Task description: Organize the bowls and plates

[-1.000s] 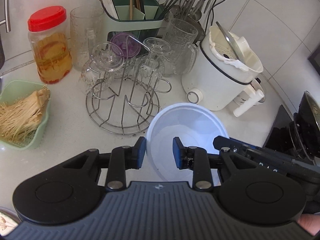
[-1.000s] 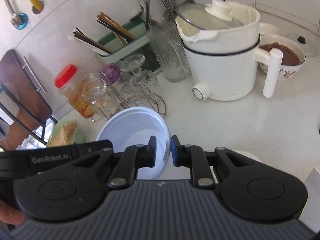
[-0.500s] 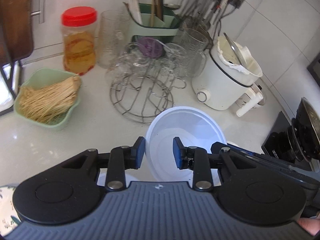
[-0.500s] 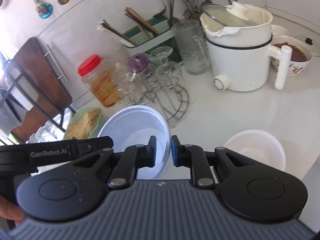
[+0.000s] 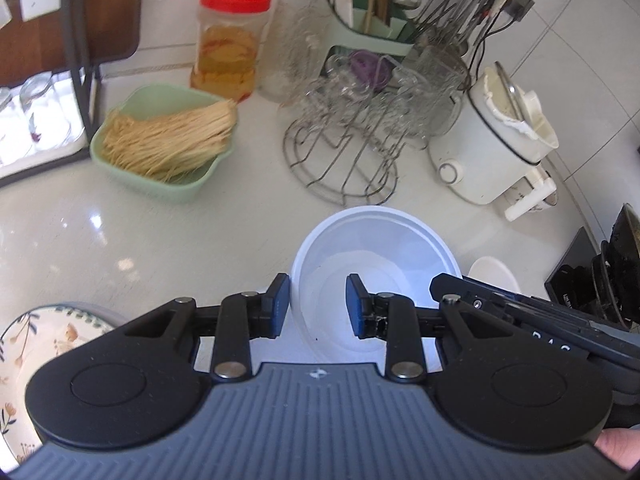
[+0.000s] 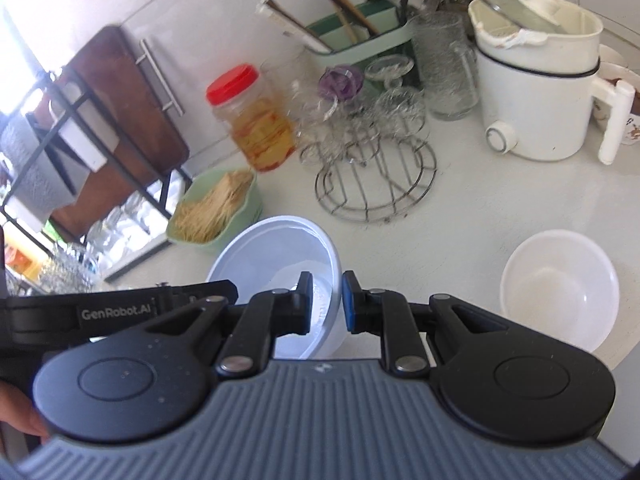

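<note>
white bowl (image 5: pixel 372 264) hanging over worktop (image 5: pixel 140 240), pinched at rim both sides: left gripper (image 5: pixel 318 306) jaws part spread across near wall, right gripper (image 6: pixel 327 300) jaws pressed tight on rim. risking slip or tilt w/ uneven pull; also clipping wire rack (image 5: pixel 344 168) or 2nd bowl (image 6: pixel 560 292) nearby.

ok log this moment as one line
left gripper: shut on bowl rim | right gripper: shut on bowl's other side | bowl: held above counter | small bowl: on counter
</note>
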